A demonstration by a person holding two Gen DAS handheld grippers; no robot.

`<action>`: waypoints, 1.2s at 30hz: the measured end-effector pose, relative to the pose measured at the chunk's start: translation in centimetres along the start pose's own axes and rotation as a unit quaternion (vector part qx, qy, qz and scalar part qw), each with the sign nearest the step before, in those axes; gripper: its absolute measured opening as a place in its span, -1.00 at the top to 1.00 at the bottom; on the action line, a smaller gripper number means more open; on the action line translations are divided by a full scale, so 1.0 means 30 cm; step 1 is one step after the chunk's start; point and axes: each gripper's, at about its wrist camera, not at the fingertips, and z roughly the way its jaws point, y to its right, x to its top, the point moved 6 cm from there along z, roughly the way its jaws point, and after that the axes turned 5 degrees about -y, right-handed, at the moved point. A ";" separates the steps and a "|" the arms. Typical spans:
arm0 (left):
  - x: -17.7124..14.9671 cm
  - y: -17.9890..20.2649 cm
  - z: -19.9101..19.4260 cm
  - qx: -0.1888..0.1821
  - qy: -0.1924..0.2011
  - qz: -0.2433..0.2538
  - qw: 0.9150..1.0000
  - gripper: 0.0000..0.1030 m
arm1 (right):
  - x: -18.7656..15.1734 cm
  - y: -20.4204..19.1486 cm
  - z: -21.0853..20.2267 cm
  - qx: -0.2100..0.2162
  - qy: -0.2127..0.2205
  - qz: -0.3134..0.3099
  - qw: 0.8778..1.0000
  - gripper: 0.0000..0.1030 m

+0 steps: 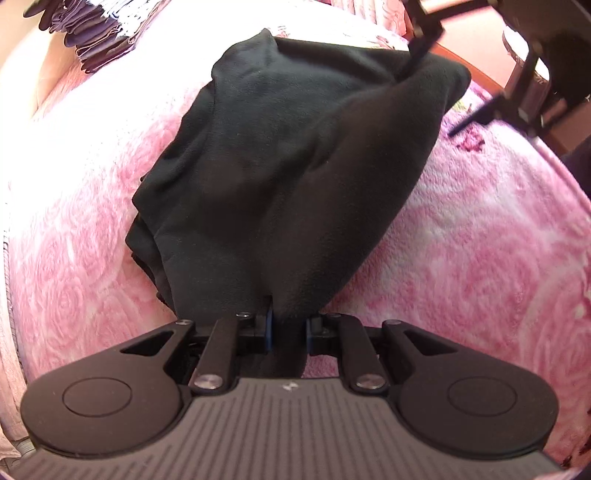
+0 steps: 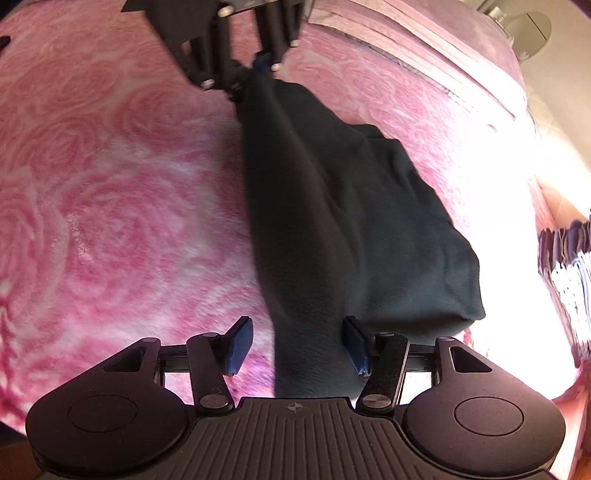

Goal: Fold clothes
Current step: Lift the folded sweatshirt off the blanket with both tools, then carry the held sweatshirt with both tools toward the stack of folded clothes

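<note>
A black fleece garment (image 1: 280, 155) lies bunched on a pink rose-patterned blanket (image 1: 480, 258). One end of it is lifted and pinched between the blue pads of my left gripper (image 1: 288, 326), which is shut on it. In the right wrist view the same garment (image 2: 351, 229) stretches from my left gripper (image 2: 255, 72) at the top down to my right gripper (image 2: 297, 345). My right gripper is open, with the cloth running between its spread blue pads (image 2: 240, 343) and brushing the right one. In the left wrist view my right gripper (image 1: 439, 92) hangs over the garment's far corner.
A stack of folded dark and white clothes (image 1: 92, 33) sits at the far edge of the blanket, also visible as a stack (image 2: 565, 273) at the right in the right wrist view. A wooden bed frame (image 2: 413, 62) borders the blanket.
</note>
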 end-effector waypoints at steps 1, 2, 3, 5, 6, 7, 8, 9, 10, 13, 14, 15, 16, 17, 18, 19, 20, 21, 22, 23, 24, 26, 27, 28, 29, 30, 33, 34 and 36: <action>0.002 -0.002 -0.004 -0.004 0.001 0.000 1.000 0.77 | 0.007 -0.009 0.019 -0.008 0.001 -0.006 1.000 -0.33; 0.003 -0.004 -0.008 -0.007 0.002 0.001 1.000 0.77 | 0.015 -0.018 0.038 -0.015 0.002 -0.012 1.000 -0.33; 0.004 -0.004 -0.010 -0.011 0.003 0.001 1.000 0.77 | 0.022 -0.026 0.057 -0.023 0.004 -0.017 1.000 -0.33; 0.005 -0.004 -0.016 -0.014 0.006 0.001 1.000 0.77 | 0.028 0.004 0.094 -0.039 -0.003 -0.007 0.999 -0.33; 0.005 -0.004 -0.019 -0.014 0.006 0.002 1.000 0.77 | 0.028 0.025 0.109 -0.048 -0.007 -0.003 0.999 -0.21; 0.006 0.001 -0.022 -0.009 0.008 0.003 1.000 0.77 | 0.028 0.047 0.123 -0.056 -0.012 0.001 0.998 0.16; 0.007 0.005 -0.024 -0.004 0.009 0.004 1.000 0.76 | 0.025 0.071 0.125 -0.050 -0.011 0.005 0.999 0.29; 0.008 0.010 -0.027 0.002 0.011 0.006 1.000 0.72 | 0.022 0.093 0.117 -0.040 -0.008 0.009 0.999 0.49; 0.009 0.019 -0.028 0.013 0.011 0.010 1.000 0.69 | 0.021 0.109 0.105 -0.035 -0.005 0.006 0.999 0.57; 0.020 0.059 -0.035 0.053 0.021 0.018 0.998 0.49 | 0.026 0.152 0.062 -0.024 0.001 0.002 1.000 0.62; 0.025 0.076 -0.039 0.064 0.027 0.016 0.997 0.30 | 0.028 0.168 0.049 -0.023 0.002 0.004 1.000 0.63; 0.034 0.093 -0.034 0.080 0.031 0.019 0.996 0.16 | 0.030 0.181 0.034 -0.022 0.003 0.007 1.000 0.63; 0.043 0.110 -0.028 0.096 0.034 0.023 0.995 0.15 | 0.033 0.194 0.023 -0.023 0.004 0.008 1.000 0.64; 0.052 0.127 -0.021 0.112 0.037 0.028 0.993 0.15 | 0.038 0.197 0.006 -0.024 0.006 0.007 1.000 0.64; 0.061 0.139 -0.004 0.120 0.036 0.029 0.992 0.15 | 0.039 0.202 -0.004 -0.023 0.006 0.006 1.000 0.64; 0.068 0.146 0.017 0.131 0.032 0.032 0.990 0.15 | 0.041 0.207 -0.013 -0.022 0.006 0.005 1.000 0.64; 0.072 0.150 0.038 0.142 0.024 0.040 0.989 0.18 | 0.044 0.211 -0.020 -0.021 0.007 0.002 1.000 0.64; 0.077 0.153 0.058 0.153 0.016 0.049 0.987 0.28 | 0.045 0.216 -0.027 -0.022 0.007 -0.001 1.000 0.64; 0.079 0.153 0.066 0.158 0.010 0.056 0.986 0.37 | 0.045 0.221 -0.034 -0.022 0.006 -0.005 1.000 0.64; 0.080 0.152 0.071 0.162 0.005 0.062 0.985 0.55 | 0.041 0.224 -0.045 -0.023 0.006 -0.010 1.000 0.64; 0.083 0.154 0.062 0.161 0.005 0.069 0.985 0.70 | 0.038 0.227 -0.055 -0.024 0.005 -0.015 1.000 0.64; 0.087 0.149 0.001 0.175 0.012 0.081 0.981 0.73 | 0.031 0.232 -0.082 -0.027 0.003 -0.025 0.999 0.64; 0.089 0.146 -0.031 0.183 0.015 0.087 0.979 0.74 | 0.033 0.238 -0.097 -0.029 0.003 -0.031 0.999 0.64; 0.091 0.143 -0.063 0.191 0.019 0.092 0.977 0.75 | 0.036 0.246 -0.117 -0.031 0.005 -0.035 0.999 0.64; 0.094 0.141 -0.096 0.199 0.023 0.098 0.975 0.76 | 0.042 0.256 -0.142 -0.032 0.008 -0.037 0.999 0.64; 0.096 0.138 -0.128 0.207 0.027 0.104 0.973 0.77 | 0.049 0.267 -0.168 -0.035 0.012 -0.040 0.999 0.65; 0.100 0.128 -0.228 0.221 0.036 0.119 0.967 0.77 | 0.072 0.289 -0.262 -0.041 0.021 -0.049 0.998 0.65; 0.100 0.128 -0.260 0.226 0.039 0.124 0.965 0.77 | 0.079 0.295 -0.293 -0.043 0.024 -0.052 0.997 0.65; 0.101 0.122 -0.332 0.243 0.049 0.133 0.960 0.77 | 0.091 0.305 -0.362 -0.050 0.030 -0.057 0.997 0.66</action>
